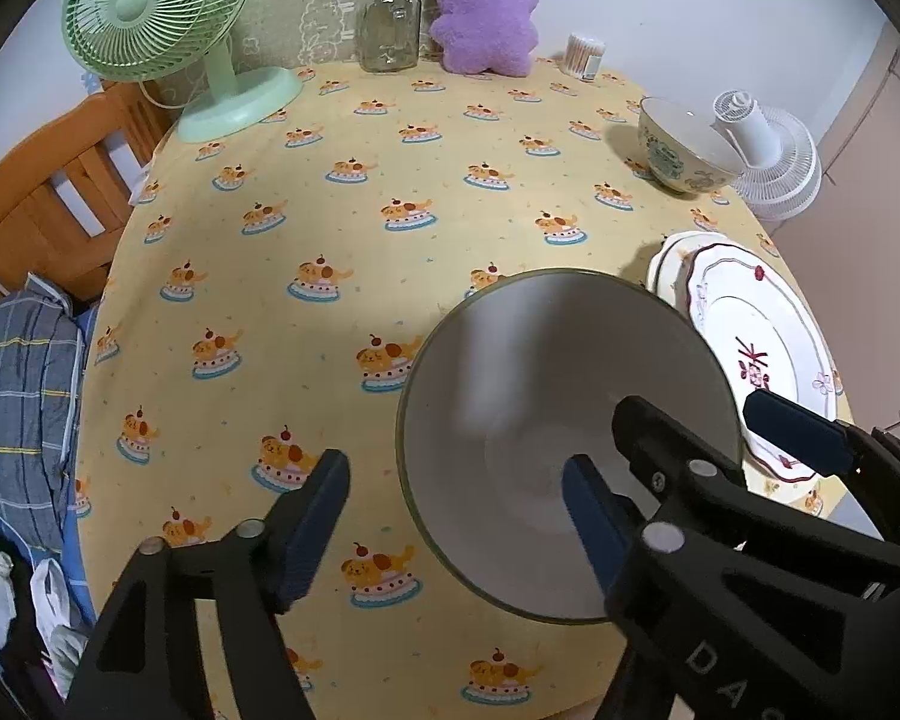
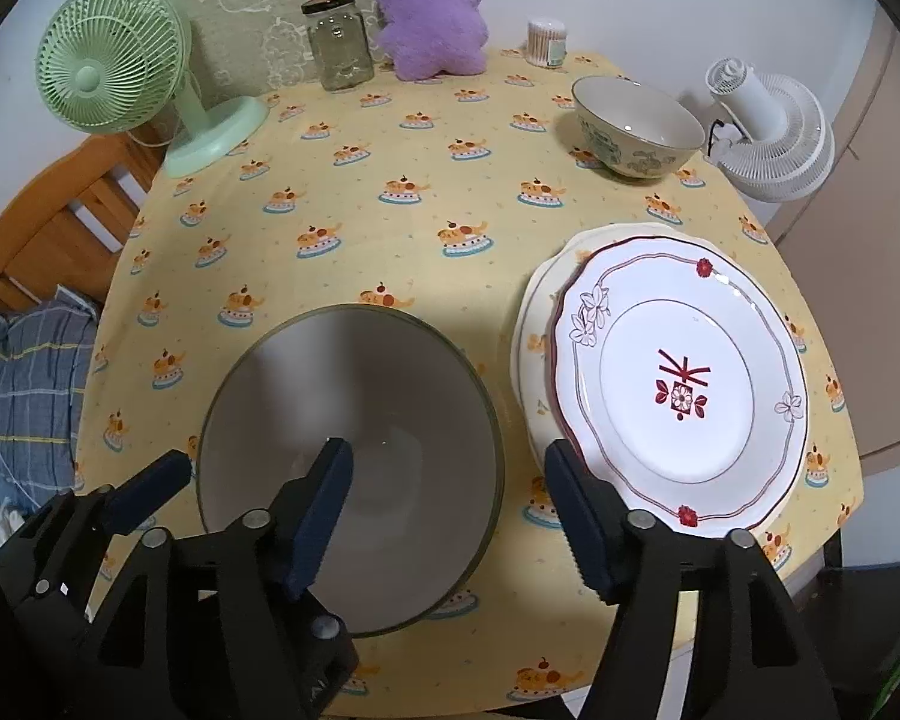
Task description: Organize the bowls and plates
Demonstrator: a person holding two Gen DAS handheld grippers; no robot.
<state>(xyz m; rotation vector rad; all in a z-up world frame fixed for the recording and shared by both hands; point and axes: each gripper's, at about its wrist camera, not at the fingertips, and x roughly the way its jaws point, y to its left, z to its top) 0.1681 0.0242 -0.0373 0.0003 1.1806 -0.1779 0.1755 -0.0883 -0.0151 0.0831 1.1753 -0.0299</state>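
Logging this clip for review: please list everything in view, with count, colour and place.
big bowl: 1, grey-white, table front
plates: 2 stacked, white with red trim, right of big bowl
small bowl: 1, cream patterned, far right
tablecloth: 1, yellow, over table
fans: green far left, white far right
jar: 1, clear, back
plush toy: 1, purple, back
cotton swabs: 1 tub, back
left gripper: open, straddling the big bowl's left rim
right gripper: open, straddling its right rim

Left gripper [image 1: 456, 516] open, pads apart, one finger over the grey bowl [image 1: 546, 420], the other outside its rim above the yellow tablecloth [image 1: 330, 192]. Right gripper [image 1: 714, 444] open beside it, straddling the bowl's right rim. Stacked plates [image 1: 756, 330] at the table's right edge. Patterned bowl [image 1: 684, 144] near the far right corner.
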